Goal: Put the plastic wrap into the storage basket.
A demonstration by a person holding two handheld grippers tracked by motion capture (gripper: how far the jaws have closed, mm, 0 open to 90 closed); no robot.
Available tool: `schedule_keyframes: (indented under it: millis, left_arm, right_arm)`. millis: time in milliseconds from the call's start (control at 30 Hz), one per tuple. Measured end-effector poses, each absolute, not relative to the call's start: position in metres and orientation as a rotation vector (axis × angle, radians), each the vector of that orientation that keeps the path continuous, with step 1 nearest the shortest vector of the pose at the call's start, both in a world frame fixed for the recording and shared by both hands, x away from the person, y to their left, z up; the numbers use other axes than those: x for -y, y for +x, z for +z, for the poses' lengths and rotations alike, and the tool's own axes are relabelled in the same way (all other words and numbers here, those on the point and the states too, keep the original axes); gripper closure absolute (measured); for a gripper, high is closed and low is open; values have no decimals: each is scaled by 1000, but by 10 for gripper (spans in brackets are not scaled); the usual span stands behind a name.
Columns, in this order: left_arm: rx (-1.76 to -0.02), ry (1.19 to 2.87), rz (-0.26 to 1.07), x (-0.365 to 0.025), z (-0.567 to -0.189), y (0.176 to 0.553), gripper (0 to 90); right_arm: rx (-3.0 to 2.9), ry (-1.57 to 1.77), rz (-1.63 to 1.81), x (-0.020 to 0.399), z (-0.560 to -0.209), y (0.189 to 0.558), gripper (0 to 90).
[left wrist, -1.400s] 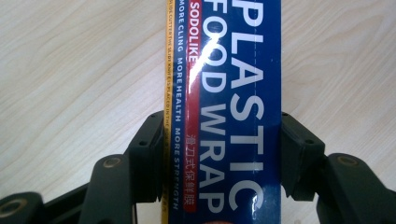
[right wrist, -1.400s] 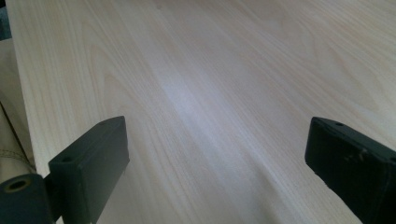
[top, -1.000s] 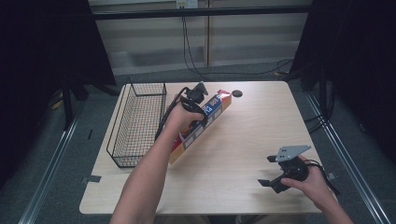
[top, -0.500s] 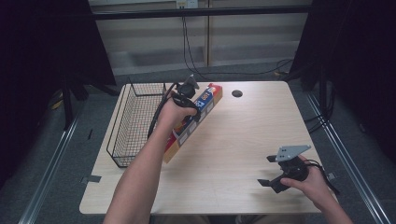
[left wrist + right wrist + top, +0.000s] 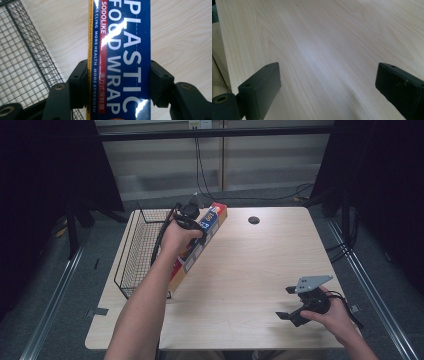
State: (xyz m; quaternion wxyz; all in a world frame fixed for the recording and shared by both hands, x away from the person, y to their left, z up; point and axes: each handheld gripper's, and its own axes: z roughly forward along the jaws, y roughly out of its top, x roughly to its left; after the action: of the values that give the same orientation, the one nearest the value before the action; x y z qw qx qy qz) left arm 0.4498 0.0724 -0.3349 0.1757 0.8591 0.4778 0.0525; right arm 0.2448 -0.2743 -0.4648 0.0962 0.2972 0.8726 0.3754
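Note:
A long blue, red and yellow plastic wrap box (image 5: pixel 199 242) hangs slanted over the table's left part, next to the black wire basket (image 5: pixel 134 251). My left gripper (image 5: pixel 186 218) is shut on the box near its far end; in the left gripper view both jaws press the sides of the box (image 5: pixel 121 57), with the basket's mesh (image 5: pixel 22 62) to its left. My right gripper (image 5: pixel 290 304) is held low at the table's front right, open, with only bare wood between its jaws (image 5: pixel 327 87).
The light wooden table (image 5: pixel 260 265) has a round cable hole (image 5: pixel 253 220) near its far edge. Cables hang down behind the table. Dark curtains stand at both sides. Metal floor rails run along the table's left and right.
My left gripper has carried the box leftward, toward the wire basket, its near end now by the basket's front corner. The right gripper has stayed in place.

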Motion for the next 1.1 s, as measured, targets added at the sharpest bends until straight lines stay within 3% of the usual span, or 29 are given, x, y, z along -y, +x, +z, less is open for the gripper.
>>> schedule_keyframes:
  millis: [1100]
  left_arm:
    - [-1511,2390,214,-111,-324,451,430]
  right_arm:
    - [-2593,889,1106,273,-465,245,59]
